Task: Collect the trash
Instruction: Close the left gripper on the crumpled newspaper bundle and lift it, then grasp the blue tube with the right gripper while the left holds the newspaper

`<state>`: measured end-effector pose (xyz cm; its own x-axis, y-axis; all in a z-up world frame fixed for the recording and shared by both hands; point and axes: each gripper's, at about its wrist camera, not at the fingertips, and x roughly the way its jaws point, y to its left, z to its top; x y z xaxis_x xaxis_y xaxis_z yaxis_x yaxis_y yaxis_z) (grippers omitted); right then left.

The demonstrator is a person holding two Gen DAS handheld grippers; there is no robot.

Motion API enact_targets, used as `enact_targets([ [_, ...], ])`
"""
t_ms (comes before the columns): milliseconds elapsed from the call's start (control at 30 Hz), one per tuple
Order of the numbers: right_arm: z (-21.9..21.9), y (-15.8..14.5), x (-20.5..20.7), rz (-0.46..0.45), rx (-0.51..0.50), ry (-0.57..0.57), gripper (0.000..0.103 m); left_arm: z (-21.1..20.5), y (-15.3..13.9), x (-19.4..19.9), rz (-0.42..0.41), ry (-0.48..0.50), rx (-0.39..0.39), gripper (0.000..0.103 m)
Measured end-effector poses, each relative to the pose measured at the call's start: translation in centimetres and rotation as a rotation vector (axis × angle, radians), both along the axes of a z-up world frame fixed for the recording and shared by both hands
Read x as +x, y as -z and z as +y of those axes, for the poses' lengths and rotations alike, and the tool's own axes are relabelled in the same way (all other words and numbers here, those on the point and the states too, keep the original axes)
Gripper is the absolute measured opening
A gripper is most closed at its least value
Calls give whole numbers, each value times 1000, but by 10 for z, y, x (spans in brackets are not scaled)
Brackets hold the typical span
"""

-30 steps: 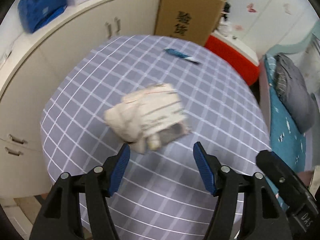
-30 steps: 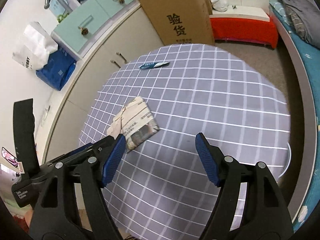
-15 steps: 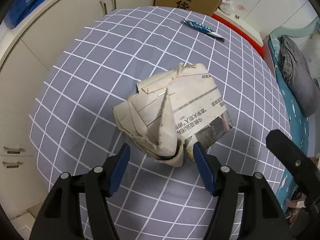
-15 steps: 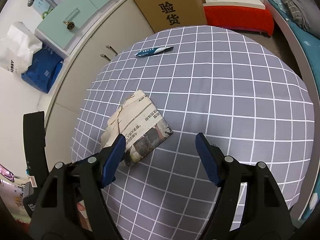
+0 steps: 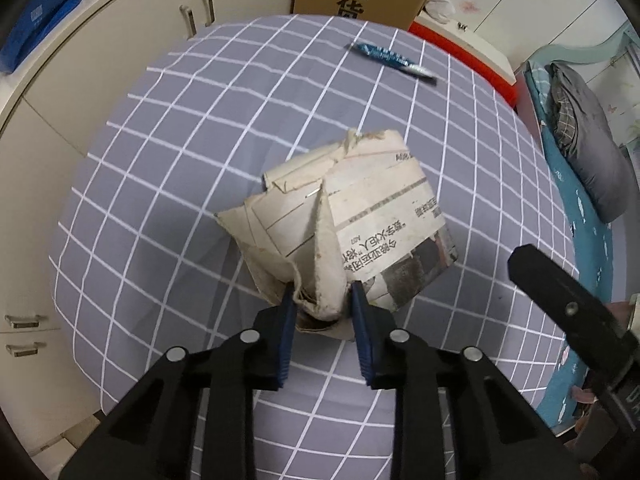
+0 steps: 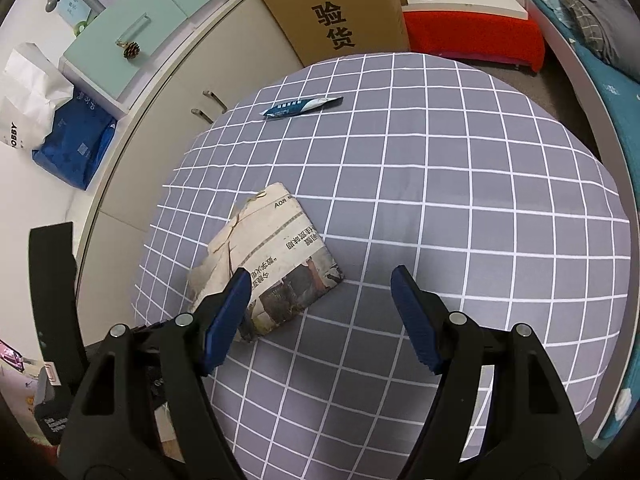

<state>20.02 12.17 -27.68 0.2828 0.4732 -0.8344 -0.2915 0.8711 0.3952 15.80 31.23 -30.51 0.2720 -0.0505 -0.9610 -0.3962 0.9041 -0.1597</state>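
Observation:
A crumpled, yellowed newspaper (image 5: 360,208) lies on the grey checked tablecloth (image 5: 180,128). My left gripper (image 5: 322,300) points steeply down at it, and its jaws are closing with the paper's near folded corner pinched between the blue pads. The right wrist view shows the same newspaper (image 6: 276,248) left of centre. My right gripper (image 6: 320,280) hovers open over the cloth (image 6: 460,200) just right of the paper, its left pad overlapping the paper's edge in the picture, with nothing between its fingers. A blue snack wrapper (image 5: 390,58) (image 6: 300,106) lies at the table's far side.
A cardboard box (image 6: 336,12) and a red bench (image 6: 472,36) stand beyond the table. Cream cabinets (image 5: 100,60) curve along the left, with a blue bag (image 6: 76,140) on top. A bed with grey clothes (image 5: 584,152) is on the right.
My left gripper came down onto the newspaper and its jaws narrowed from wide apart onto the paper's near corner. The right gripper drew closer to the table and stayed open.

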Motion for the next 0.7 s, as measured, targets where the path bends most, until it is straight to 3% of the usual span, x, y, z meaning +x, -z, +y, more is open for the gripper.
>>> enact_targets([
  [200, 1, -6, 7, -15, 4, 12, 72, 6, -17, 8, -63, -7, -3, 20],
  [367, 6, -15, 20, -46, 9, 17, 72, 22, -44, 11, -171, -41, -6, 19],
  [567, 26, -23, 46, -88, -3, -3, 72, 50, -71, 27, -260, -97, 11, 19],
  [700, 48, -23, 65, -126, -32, -41, 72, 69, -73, 45, -281, -128, 10, 19],
])
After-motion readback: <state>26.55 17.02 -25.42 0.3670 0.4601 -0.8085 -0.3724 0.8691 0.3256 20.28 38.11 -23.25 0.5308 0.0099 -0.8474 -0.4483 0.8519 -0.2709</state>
